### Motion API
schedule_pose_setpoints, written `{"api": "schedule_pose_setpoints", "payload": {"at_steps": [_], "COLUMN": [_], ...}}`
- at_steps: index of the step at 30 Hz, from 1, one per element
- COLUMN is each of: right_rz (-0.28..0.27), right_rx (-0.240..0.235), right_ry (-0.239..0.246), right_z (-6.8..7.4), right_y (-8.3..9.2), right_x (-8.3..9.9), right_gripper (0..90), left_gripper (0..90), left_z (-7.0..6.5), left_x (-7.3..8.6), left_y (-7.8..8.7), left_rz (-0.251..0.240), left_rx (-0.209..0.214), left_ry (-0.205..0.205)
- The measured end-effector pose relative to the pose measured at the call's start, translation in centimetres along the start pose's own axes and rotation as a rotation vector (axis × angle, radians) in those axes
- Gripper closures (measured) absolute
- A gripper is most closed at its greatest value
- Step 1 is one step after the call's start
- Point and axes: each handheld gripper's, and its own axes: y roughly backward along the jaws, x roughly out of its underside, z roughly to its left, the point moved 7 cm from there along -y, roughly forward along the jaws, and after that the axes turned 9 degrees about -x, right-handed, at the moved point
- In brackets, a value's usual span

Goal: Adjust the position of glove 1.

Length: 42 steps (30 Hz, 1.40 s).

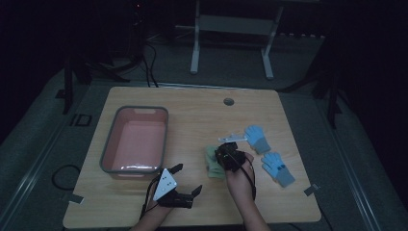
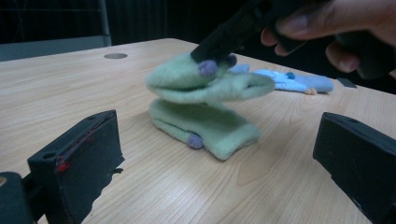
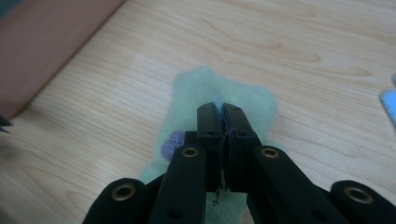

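A pale wooden table (image 1: 192, 110) carries a grey-rimmed pink tub (image 1: 136, 139) toward nine o'clock of its centre. Two blue gloves (image 1: 270, 154) lie at about four o'clock, well apart from the tub. Near the table's middle sit two green gloves (image 2: 205, 126), one flat on the wood, the other (image 2: 210, 84) lifted above it. The right gripper (image 1: 226, 155) has its jaws pressed together on the raised glove's upper edge. At seven o'clock, near the front edge, the left gripper (image 1: 187, 179) rests with jaws spread wide, pinching nothing, pointed at the green pair.
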Motion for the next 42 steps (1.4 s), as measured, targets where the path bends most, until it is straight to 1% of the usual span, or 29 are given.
{"api": "schedule_pose_setpoints", "payload": {"at_steps": [2, 4, 7, 9, 11, 13, 18, 21, 24, 25, 26, 27, 30, 31, 32, 33, 34, 35, 36, 38, 39, 40, 42], "right_rz": [0.007, 0.022, 0.031, 0.032, 0.044, 0.053, 0.07, 0.075, 0.079, 0.079, 0.082, 0.082, 0.071, 0.071, 0.065, 0.053, 0.047, 0.04, 0.035, 0.036, 0.033, 0.033, 0.028], "right_rx": [0.005, 0.003, 0.003, -0.012, -0.02, -0.012, 0.0, -0.001, -0.001, -0.001, -0.002, -0.011, -0.042, -0.042, -0.046, -0.066, -0.074, -0.076, -0.073, -0.072, -0.09, -0.109, -0.129], "right_ry": [0.001, -0.016, -0.018, -0.021, -0.014, -0.01, -0.013, -0.01, -0.005, -0.005, -0.005, 0.003, 0.013, 0.013, 0.021, 0.028, 0.027, 0.027, 0.042, 0.073, 0.073, 0.061, 0.033], "right_z": [-0.1, -0.4, -0.6, -0.5, -0.2, -0.2, -0.6, -0.7, -0.8, -0.8, -0.8, -0.6, -0.3, -0.3, -0.4, -0.6, -0.7, -0.9, -1.1, -1.6, -1.8, -2.1, -2.5], "right_y": [-0.2, -0.8, -1.2, -1.5, -1.8, -2.0, -2.4, -2.7, -2.9, -2.9, -2.9, -2.8, -2.0, -2.0, -1.7, -1.1, -0.8, -0.5, -0.2, 0.0, 0.1, 0.2, 0.2], "right_x": [0.2, 0.8, 1.1, 1.3, 1.5, 1.8, 2.4, 2.6, 2.7, 2.7, 2.7, 2.5, 2.2, 2.2, 2.1, 2.0, 1.9, 1.7, 1.6, 1.5, 1.5, 1.5, 1.6], "right_gripper": [87.3, 87.2, 87.2, 87.1, 87.1, 87.0, 86.7, 86.7, 86.5, 86.5, 86.5, 85.4, 77.9, 77.9, 75.3, 66.3, 62.8, 57.3, 49.0, 38.5, 35.2, 31.9, 26.6], "left_gripper": [1.5, 1.5, 1.5, 1.5, 1.5, 1.5, 1.5, 1.5, 1.5, 1.5, 1.5, 1.5, 1.6, 3.5, 3.5, 7.8, 7.8, 7.8, 7.8, 7.8, 7.8, 7.8, 7.8], "left_z": [0.1, 0.1, -0.1, -0.2, -0.2, -0.1, 0.1, 0.1, 0.2, 0.2, 0.4, 0.5, 0.7, 0.7, 0.8, 0.8, 0.7, 0.7, 0.6, 0.6, 0.7, 0.7, 0.8], "left_x": [0.0, 0.0, 0.0, 0.0, 0.0, 0.0, 0.0, 0.0, 0.0, 0.0, 0.0, 0.1, 0.1, 0.1, 0.1, 0.1, 0.2, 0.3, 0.4, 0.4, 0.4, 0.4, 0.3], "left_y": [0.0, 0.0, 0.0, 0.0, 0.0, 0.0, 0.0, -0.1, -0.2, -0.2, -0.3, -0.3, -0.4, -0.4, -0.4, -0.5, -0.5, -0.6, -0.6, -0.5, -0.5, -0.5, -0.4], "left_rz": [0.005, 0.007, 0.002, 0.003, 0.004, 0.005, 0.011, 0.01, 0.018, 0.018, 0.026, 0.031, 0.039, 0.039, 0.046, 0.053, 0.073, 0.089, 0.099, 0.097, 0.095, 0.094, 0.091], "left_rx": [0.006, 0.003, -0.008, -0.011, -0.013, -0.013, -0.003, 0.0, -0.026, -0.026, -0.032, -0.039, -0.052, -0.052, -0.079, -0.083, -0.085, -0.081, -0.082, -0.085, -0.084, -0.077, -0.061], "left_ry": [0.007, 0.006, -0.009, -0.021, -0.022, -0.016, 0.005, 0.01, 0.022, 0.022, 0.039, 0.045, 0.064, 0.064, 0.063, 0.061, 0.063, 0.066, 0.066, 0.069, 0.076, 0.085, 0.106]}}
